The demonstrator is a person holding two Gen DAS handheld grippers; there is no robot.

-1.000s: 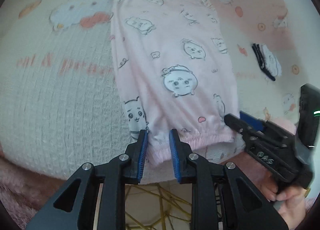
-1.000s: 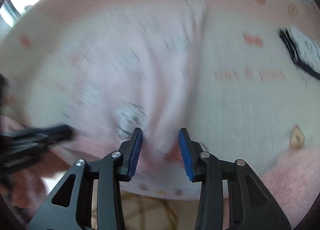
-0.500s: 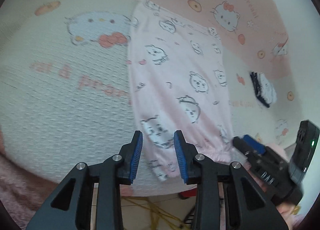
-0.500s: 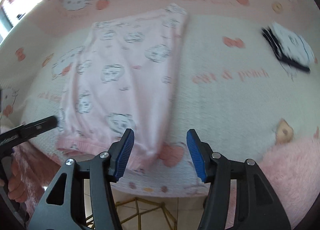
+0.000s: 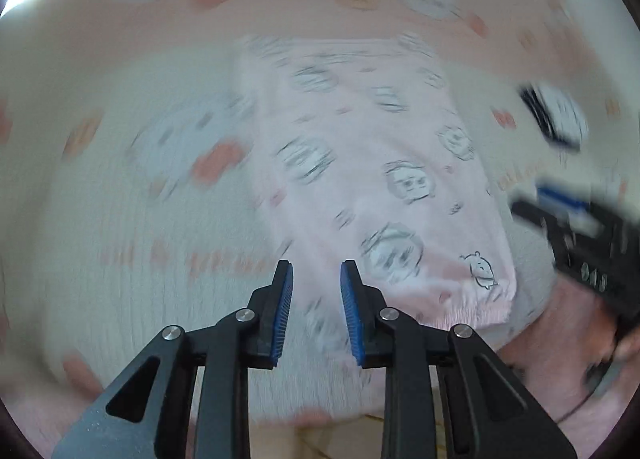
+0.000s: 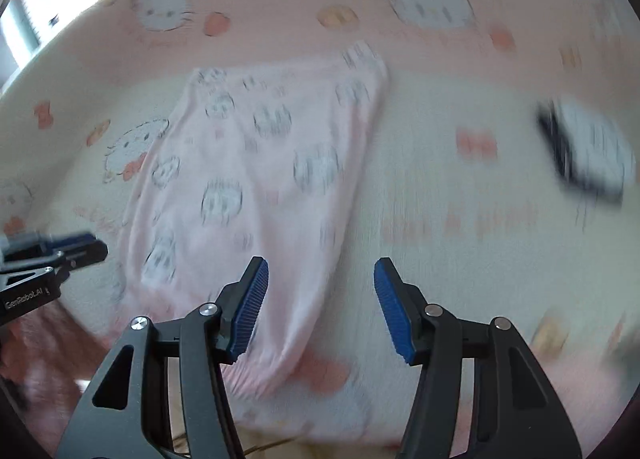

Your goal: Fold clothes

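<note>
The pink printed pyjama trousers (image 6: 256, 195) lie flat on the bed (image 6: 460, 259), long axis running away from both grippers. Left gripper (image 5: 316, 311), jaws closing on nothing, hovers over the near hem; right gripper (image 6: 320, 307) hangs parted beside its right corner.

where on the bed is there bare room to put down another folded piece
Bare bedspread lies between the pink garment and the black-and-white folded item, the widest free patch. More bare cover lies on the garment's other side. It is crowded at the near edge, where the left gripper and right gripper hover.
</note>
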